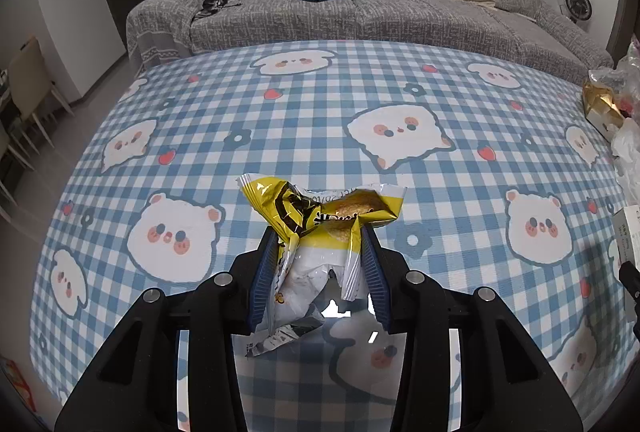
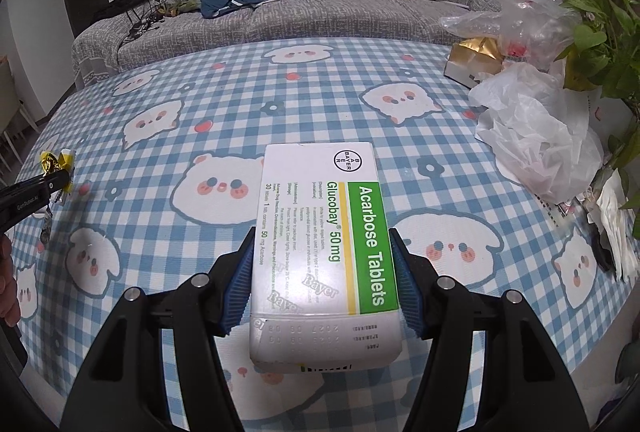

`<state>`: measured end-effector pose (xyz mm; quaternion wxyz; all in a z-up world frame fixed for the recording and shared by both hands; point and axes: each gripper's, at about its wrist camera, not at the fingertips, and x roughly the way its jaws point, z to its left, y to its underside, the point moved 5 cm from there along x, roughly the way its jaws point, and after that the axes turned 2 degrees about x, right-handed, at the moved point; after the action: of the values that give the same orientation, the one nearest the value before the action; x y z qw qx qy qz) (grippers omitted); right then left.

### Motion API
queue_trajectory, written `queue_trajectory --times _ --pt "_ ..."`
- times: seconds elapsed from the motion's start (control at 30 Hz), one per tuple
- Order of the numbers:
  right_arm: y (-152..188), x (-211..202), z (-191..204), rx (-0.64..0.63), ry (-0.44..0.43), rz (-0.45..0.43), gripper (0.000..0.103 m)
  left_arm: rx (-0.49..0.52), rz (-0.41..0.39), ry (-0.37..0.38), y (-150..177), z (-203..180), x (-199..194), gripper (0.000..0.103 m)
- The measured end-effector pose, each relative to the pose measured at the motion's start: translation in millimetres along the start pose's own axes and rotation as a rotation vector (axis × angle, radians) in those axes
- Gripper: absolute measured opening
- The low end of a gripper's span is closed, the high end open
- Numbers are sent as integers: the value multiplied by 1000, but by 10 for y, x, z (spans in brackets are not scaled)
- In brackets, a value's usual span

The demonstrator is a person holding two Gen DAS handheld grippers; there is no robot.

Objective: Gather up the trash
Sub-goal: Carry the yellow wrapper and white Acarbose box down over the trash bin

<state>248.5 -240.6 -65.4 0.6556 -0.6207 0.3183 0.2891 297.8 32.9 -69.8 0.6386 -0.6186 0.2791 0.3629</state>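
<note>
My left gripper (image 1: 320,232) is shut on a crumpled yellow and white snack wrapper (image 1: 320,224) and holds it above the blue checked tablecloth (image 1: 320,103). My right gripper (image 2: 323,244) is shut on a white and green Acarbose tablet box (image 2: 324,232), held flat above the table. In the right wrist view the left gripper (image 2: 60,177) with the wrapper (image 2: 56,159) shows at the far left. The edge of the tablet box (image 1: 628,236) shows at the right in the left wrist view.
A clear plastic bag (image 2: 516,11), a white plastic bag (image 2: 536,127), a gold box (image 2: 476,59) and a green plant (image 2: 604,39) crowd the table's right side. A grey sofa (image 2: 280,11) with a backpack and clothes stands behind the table.
</note>
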Motion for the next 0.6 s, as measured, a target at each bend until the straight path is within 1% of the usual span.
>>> queue_trajectory --times 0.23,0.37,0.53,0.6 --pt "88 -175 83 -10 -18 -16 59 7 -13 10 129 -34 -238 41" --pt "187 -260 136 -20 -31 -33 59 3 -23 33 232 -63 -404 41" --pt "328 -287 268 -47 -48 -22 59 29 -38 36 337 -123 -600 41" --pt "331 -332 307 -54 -60 -31 59 16 -39 48 387 -125 -661 41"
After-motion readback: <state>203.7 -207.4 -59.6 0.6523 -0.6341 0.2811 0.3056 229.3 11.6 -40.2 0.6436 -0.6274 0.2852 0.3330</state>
